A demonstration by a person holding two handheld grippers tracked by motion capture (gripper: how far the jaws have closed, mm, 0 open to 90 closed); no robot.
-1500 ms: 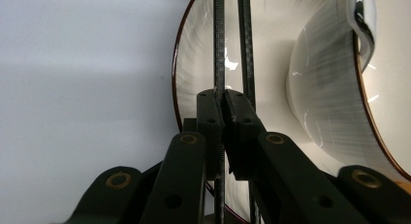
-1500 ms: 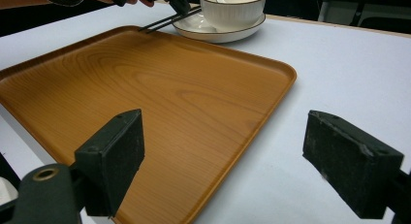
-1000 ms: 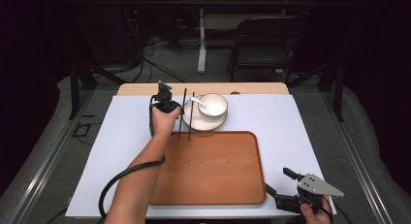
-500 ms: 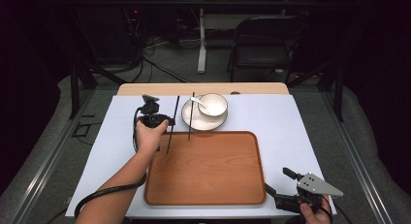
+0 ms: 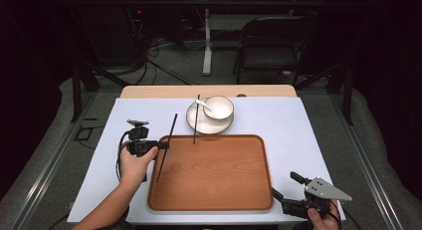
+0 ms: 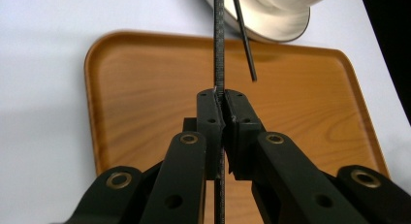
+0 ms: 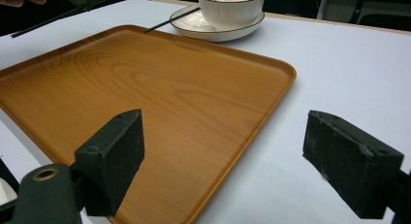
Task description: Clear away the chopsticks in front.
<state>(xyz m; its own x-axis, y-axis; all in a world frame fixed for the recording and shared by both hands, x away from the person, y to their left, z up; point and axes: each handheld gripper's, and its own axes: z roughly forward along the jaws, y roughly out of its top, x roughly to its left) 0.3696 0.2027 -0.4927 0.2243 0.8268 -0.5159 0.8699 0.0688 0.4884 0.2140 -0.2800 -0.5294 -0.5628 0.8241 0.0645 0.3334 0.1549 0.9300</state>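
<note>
One chopstick lifted at the tray's left edge, one left on the plate.

My left tool (image 5: 161,145) is clamped on a black chopstick (image 5: 166,147) over the left rim of the wooden tray (image 5: 214,202); the second chopstick (image 5: 195,119) leans from the plate (image 5: 196,124) onto the tray's far edge, beside the bowl (image 5: 219,108). My right tool (image 5: 282,188) sits wide open off the tray's near right corner, white tabletop (image 5: 293,125) bare around it. I read no writing anywhere.

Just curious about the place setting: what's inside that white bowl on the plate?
The white bowl holds a white spoon, its handle leaning over the rim. The bowl's bottom is too small to tell.
</note>
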